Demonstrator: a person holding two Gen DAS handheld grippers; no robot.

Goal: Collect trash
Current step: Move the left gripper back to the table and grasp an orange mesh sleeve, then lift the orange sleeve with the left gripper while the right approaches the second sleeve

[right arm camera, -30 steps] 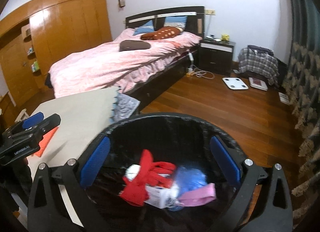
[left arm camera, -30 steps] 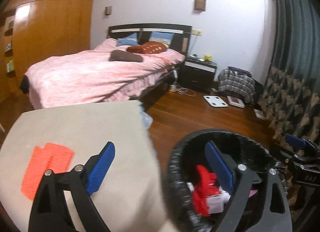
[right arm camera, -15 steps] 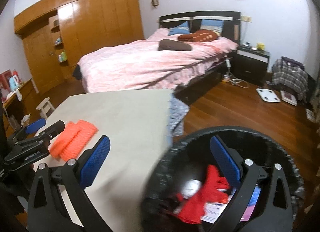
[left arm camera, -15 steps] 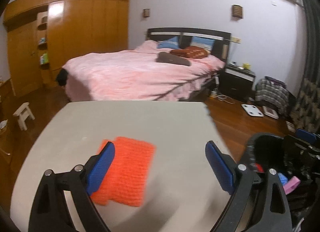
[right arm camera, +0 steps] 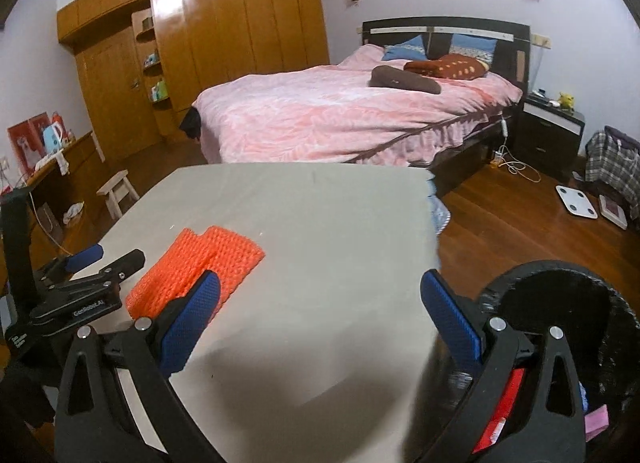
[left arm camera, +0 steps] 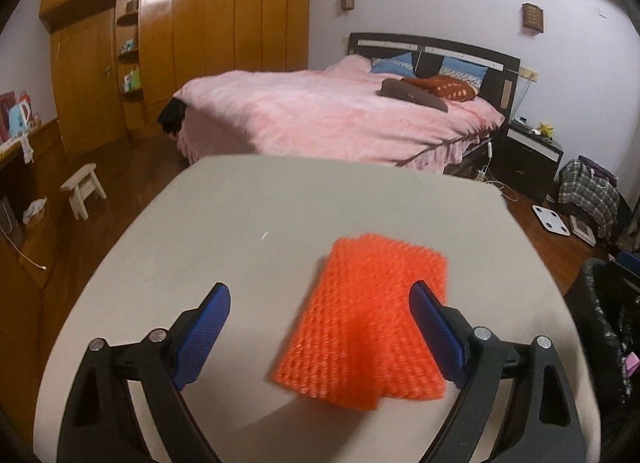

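An orange foam net sleeve (left arm camera: 372,319) lies flat on the beige table (left arm camera: 280,215); it also shows in the right wrist view (right arm camera: 200,267). My left gripper (left arm camera: 320,323) is open and empty just above the table, with the net between its blue pads, nearer the right one. My right gripper (right arm camera: 320,311) is open and empty over the table's right part. A black-lined trash bin (right arm camera: 568,303) with red, pink and white trash inside stands off the table's right edge, also seen in the left wrist view (left arm camera: 604,323).
A pink bed (right arm camera: 340,115) stands beyond the table, with a dark nightstand (right arm camera: 552,131) to its right. A wooden wardrobe (right arm camera: 208,43) lines the left wall. A white stool (right arm camera: 116,191) stands on the wood floor at the left. A white scale (right arm camera: 576,201) lies on the floor.
Both grippers have swung left from above the trash bin to over the table. The orange net now lies between my left gripper's fingers. Both stay open.
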